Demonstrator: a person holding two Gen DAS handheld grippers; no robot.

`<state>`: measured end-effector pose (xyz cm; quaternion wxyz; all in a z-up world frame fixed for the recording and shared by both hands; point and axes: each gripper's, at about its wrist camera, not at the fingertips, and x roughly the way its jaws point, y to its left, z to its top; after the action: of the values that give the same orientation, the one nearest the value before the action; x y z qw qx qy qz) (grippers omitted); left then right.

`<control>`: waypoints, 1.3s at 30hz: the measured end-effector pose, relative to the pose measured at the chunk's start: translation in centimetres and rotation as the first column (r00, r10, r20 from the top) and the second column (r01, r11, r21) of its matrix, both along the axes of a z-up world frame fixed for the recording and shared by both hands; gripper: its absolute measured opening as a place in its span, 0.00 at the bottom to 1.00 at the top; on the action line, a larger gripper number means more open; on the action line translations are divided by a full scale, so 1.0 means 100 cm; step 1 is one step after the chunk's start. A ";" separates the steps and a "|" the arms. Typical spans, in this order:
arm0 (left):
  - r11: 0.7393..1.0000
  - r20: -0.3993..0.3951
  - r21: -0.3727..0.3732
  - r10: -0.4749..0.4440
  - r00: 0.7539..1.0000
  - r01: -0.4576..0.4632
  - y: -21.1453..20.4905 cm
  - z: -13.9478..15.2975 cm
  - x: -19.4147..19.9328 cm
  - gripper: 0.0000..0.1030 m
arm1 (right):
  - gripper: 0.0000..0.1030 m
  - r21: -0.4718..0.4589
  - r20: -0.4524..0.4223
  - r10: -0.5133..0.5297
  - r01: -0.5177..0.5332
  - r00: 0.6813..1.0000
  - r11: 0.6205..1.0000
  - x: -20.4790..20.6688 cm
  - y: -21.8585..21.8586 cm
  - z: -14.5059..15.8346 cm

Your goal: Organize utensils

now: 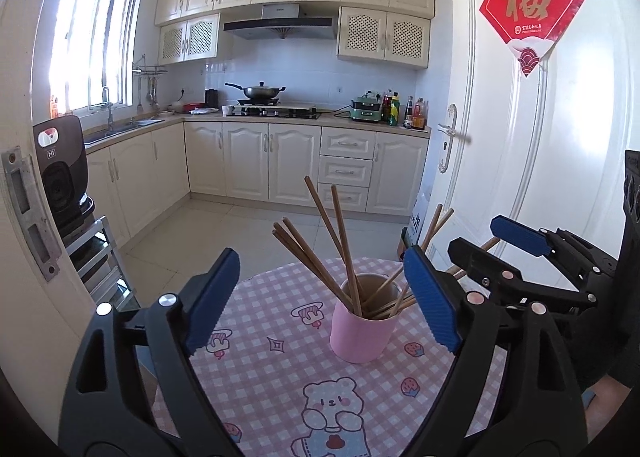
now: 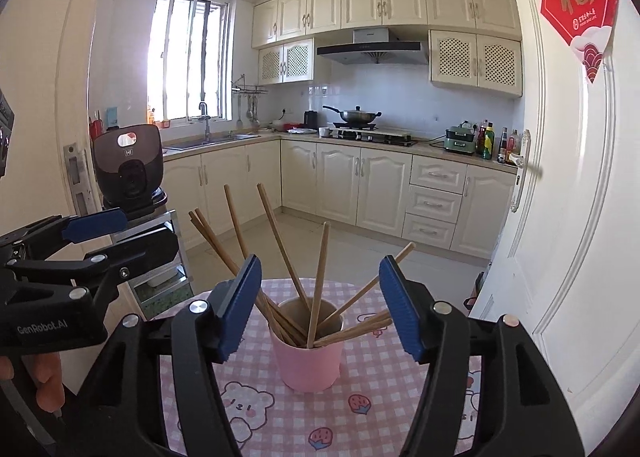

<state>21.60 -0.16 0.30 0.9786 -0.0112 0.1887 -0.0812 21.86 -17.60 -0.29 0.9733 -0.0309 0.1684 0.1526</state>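
A: Where are the chopsticks (image 1: 340, 253)?

B: All standing in the pink cup (image 1: 362, 333), fanned out and leaning on its rim in several directions. The cup sits upright on the worktop (image 1: 264, 373), which wears a pink checked cloth printed with bears and strawberries.

A: And the left gripper (image 1: 320, 297)?

B: Its blue pads are spread wide with nothing pressed between them. In its own camera the cup sits in the gap, nearer the right-hand pad, untouched.

A: The right gripper (image 2: 320, 307)?

B: Also parted, holding nothing. The cup and the sticks show between its pads; neither pad touches them. From the left camera it appears off to the right, beside the worktop.

A: Anything behind?

B: A kitchen with cream cabinets (image 2: 360, 185), a wok (image 2: 356, 115) on the stove, and a white door (image 1: 540, 137) with a red paper decoration (image 1: 534, 3).
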 end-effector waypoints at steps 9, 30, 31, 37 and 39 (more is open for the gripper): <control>1.000 0.040 0.015 -0.004 0.999 0.003 0.004 0.010 -0.031 0.85 | 0.64 0.037 0.028 -0.007 0.006 1.000 0.999 -0.029 -0.003 0.013; 0.998 0.129 0.064 0.006 0.992 -0.014 0.011 0.004 -0.130 0.92 | 0.86 0.055 0.117 -0.046 0.039 0.992 0.998 -0.134 -0.007 0.009; 0.998 0.137 0.065 0.008 0.991 -0.017 0.011 0.004 -0.136 0.92 | 0.86 0.056 0.128 -0.053 0.047 0.990 0.997 -0.141 -0.007 0.009; 0.998 0.179 0.054 0.001 0.984 -0.011 0.013 0.006 -0.167 0.94 | 0.91 0.053 0.187 -0.060 0.051 0.981 0.997 -0.173 0.000 0.009; 0.999 0.190 0.051 0.001 0.982 -0.011 0.013 0.006 -0.175 0.94 | 0.92 0.051 0.201 -0.057 0.047 0.978 0.998 -0.181 0.003 0.009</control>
<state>4.08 1.11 0.87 0.9923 0.0215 0.0967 -0.0738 3.73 -17.32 0.61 0.9895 -0.0193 0.0658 0.1271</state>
